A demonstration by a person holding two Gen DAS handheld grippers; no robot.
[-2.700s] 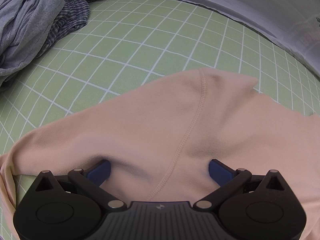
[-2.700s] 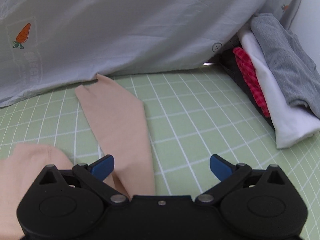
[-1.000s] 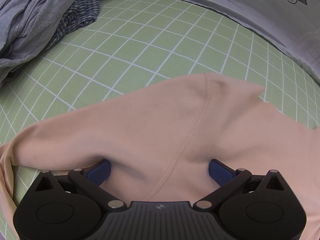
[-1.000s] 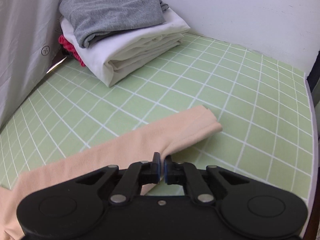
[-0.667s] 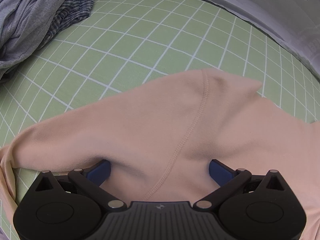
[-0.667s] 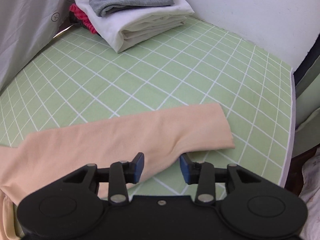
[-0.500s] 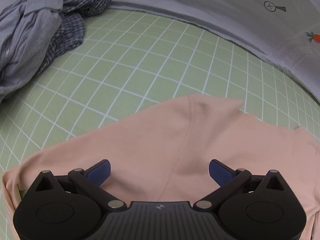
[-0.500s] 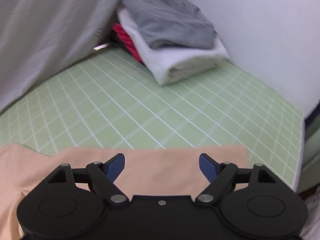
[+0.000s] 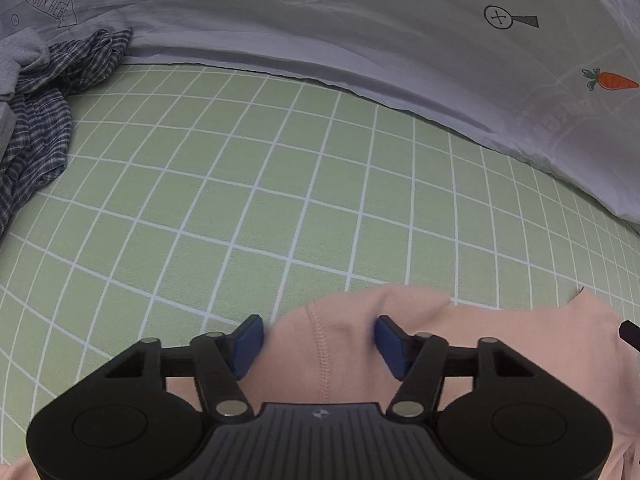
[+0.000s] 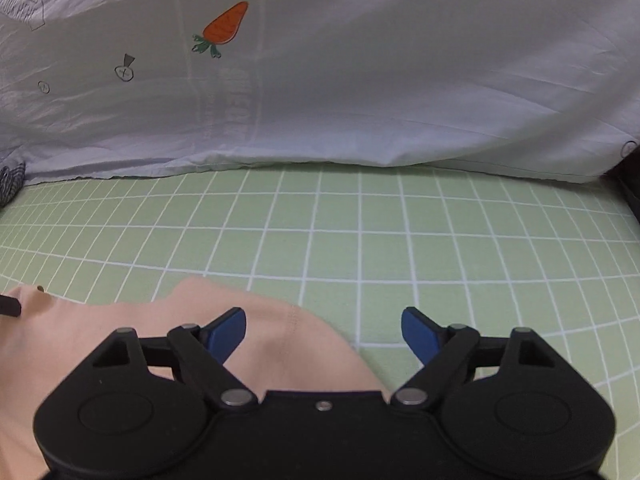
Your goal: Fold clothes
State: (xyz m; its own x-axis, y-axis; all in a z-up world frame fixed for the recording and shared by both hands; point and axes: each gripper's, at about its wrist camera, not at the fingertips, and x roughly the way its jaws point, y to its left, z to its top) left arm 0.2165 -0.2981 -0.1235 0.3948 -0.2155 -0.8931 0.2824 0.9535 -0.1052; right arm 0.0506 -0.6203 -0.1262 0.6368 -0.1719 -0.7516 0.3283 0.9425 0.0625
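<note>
A peach long-sleeved top [image 9: 500,344] lies flat on the green grid mat [image 9: 280,184]. In the left wrist view its shoulder fold with a stitched seam [image 9: 320,344] rises between the blue pads [image 9: 248,344] of my left gripper [image 9: 320,344]. The jaws stand partly narrowed around the fold with a gap on each side, so it is open. In the right wrist view the top [image 10: 120,328] fills the lower left. My right gripper [image 10: 324,334] is wide open over the other shoulder's edge, its left pad [image 10: 228,332] above fabric and its right pad above bare mat.
A crumpled plaid shirt [image 9: 44,120] and a grey garment [image 9: 20,64] lie at the mat's far left. A white sheet [image 10: 360,80] with a carrot print hangs along the back. The other gripper's black tip [image 9: 630,338] pokes in at the right edge.
My right gripper let go of the sleeve, opened wide and swung round to the shoulder. My left gripper drew back to the shoulder's edge and its jaws narrowed.
</note>
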